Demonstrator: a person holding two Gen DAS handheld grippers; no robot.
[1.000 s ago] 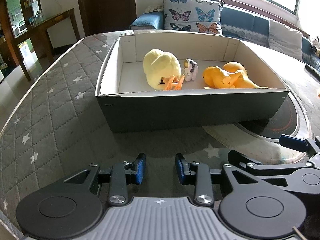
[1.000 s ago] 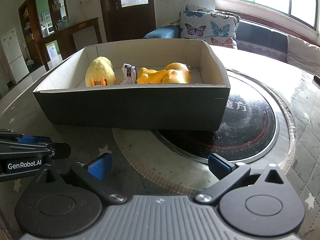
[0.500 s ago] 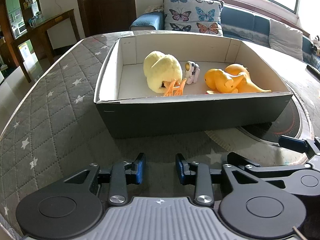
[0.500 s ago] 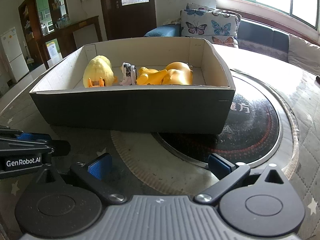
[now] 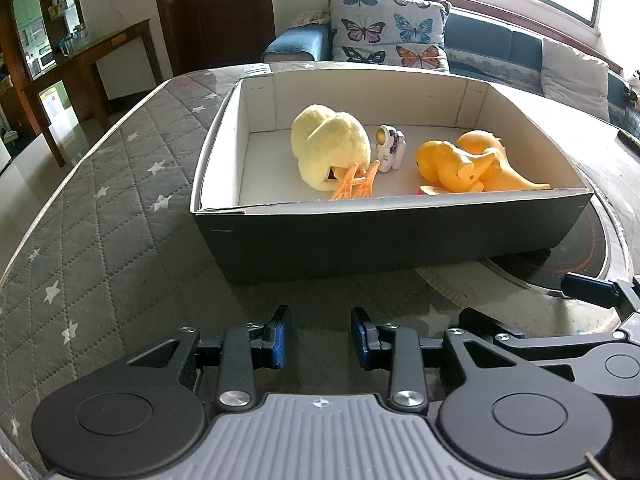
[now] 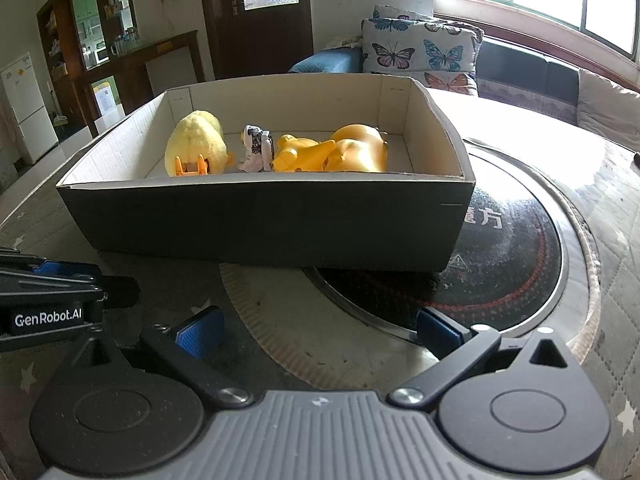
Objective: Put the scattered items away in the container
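A dark cardboard box (image 5: 384,236) with a white inside stands on the table; it also shows in the right wrist view (image 6: 264,220). In it lie a yellow plush chick (image 5: 330,152), a small white astronaut figure (image 5: 390,148) and an orange rubber duck toy (image 5: 464,164). The same chick (image 6: 196,146), figure (image 6: 256,148) and orange toy (image 6: 332,154) show in the right wrist view. My left gripper (image 5: 321,338) is nearly closed and empty, in front of the box. My right gripper (image 6: 316,330) is open and empty, in front of the box, beside the left gripper (image 6: 48,300).
The table has a grey quilted star-pattern cover (image 5: 92,216) under glass. A round black hotplate (image 6: 516,248) sits in the table's middle, partly under the box. A sofa with butterfly cushions (image 5: 388,32) stands behind. A dark cabinet (image 6: 100,40) is at far left.
Both grippers have risen a little, so more of the box's inside shows. The fingers have kept their openings. The toys have not moved.
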